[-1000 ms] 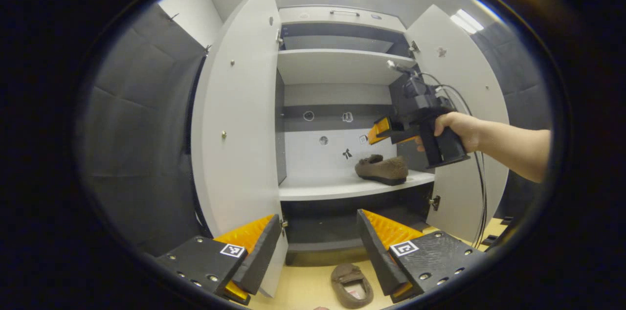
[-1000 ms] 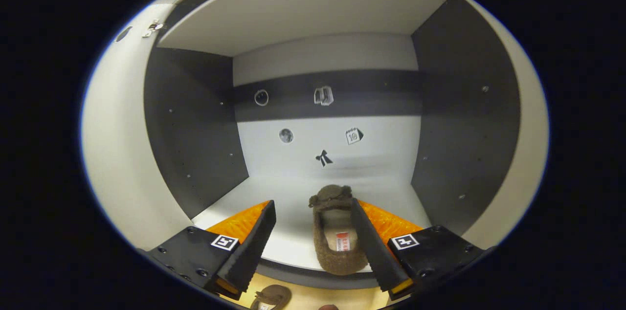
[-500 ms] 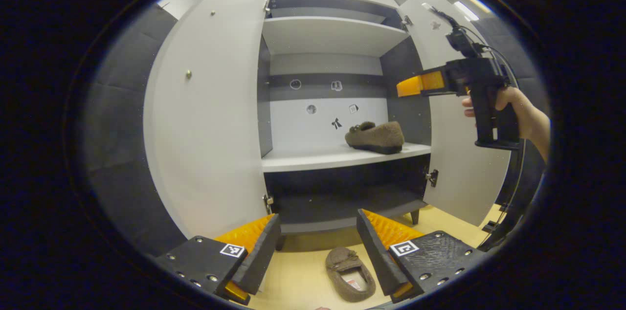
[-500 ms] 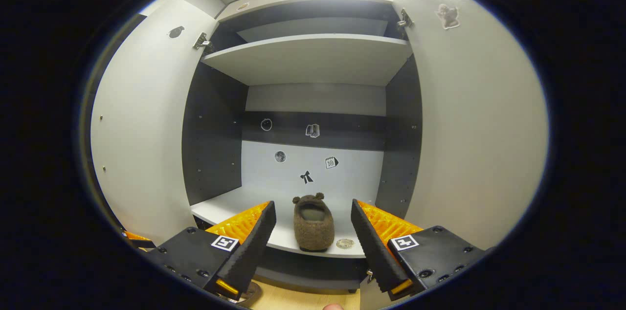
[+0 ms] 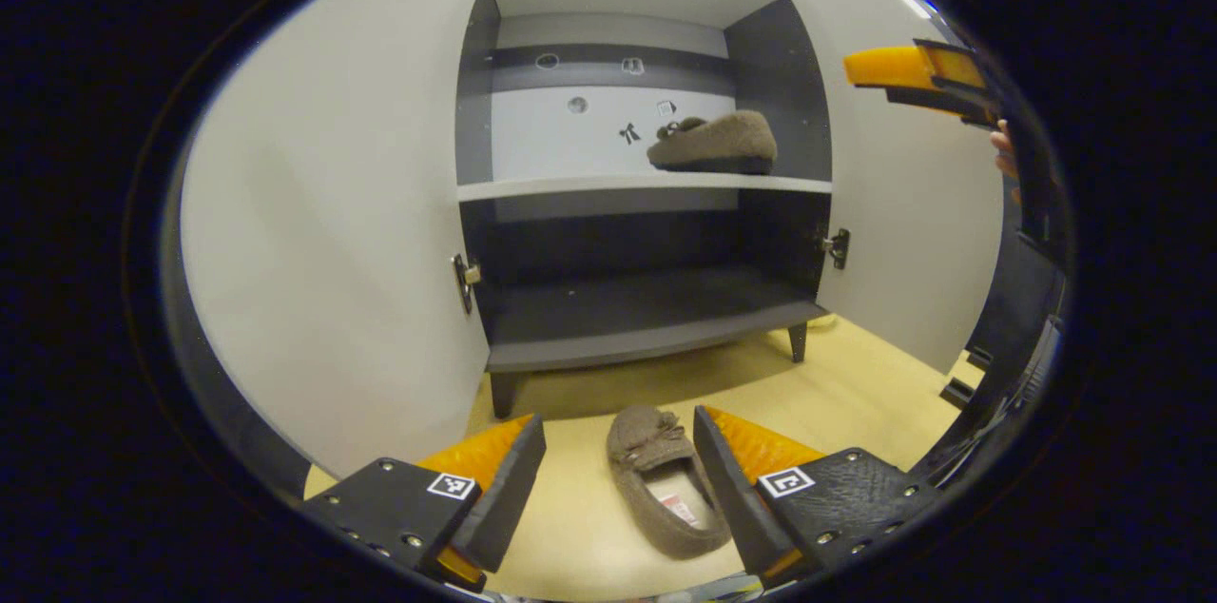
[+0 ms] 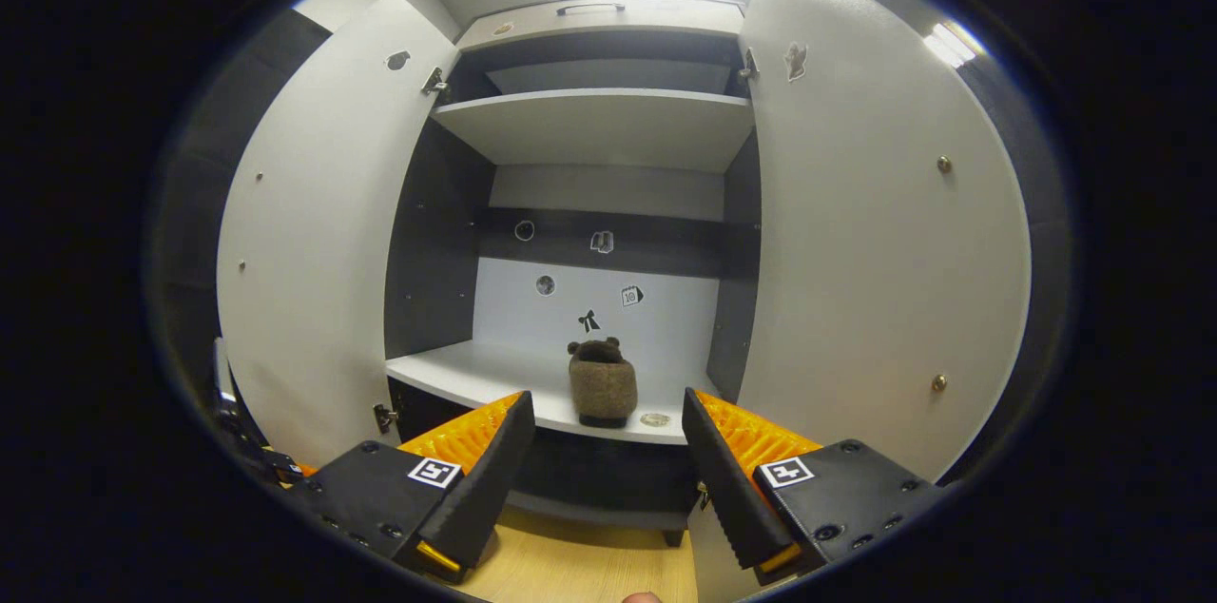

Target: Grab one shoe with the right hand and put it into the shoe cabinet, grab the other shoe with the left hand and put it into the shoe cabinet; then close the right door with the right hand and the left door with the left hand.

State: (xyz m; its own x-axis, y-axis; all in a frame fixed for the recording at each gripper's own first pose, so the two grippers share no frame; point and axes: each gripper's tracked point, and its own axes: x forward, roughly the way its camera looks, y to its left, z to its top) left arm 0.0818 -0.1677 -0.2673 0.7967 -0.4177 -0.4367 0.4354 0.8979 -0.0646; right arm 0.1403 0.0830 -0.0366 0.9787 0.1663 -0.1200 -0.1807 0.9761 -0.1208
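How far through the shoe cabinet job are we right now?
Done: one shoe sits on the cabinet's middle shelf.

In hand: the left gripper is open, with the other shoe on the floor between its fingers, ungrasped.

Left: shelve it, then close the right door and left door, both wide open. The right gripper is open and empty.

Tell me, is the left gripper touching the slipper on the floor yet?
Apart. In the left gripper view, the left gripper hangs open above the brown slipper on the floor, which lies flat well below and between its fingers.
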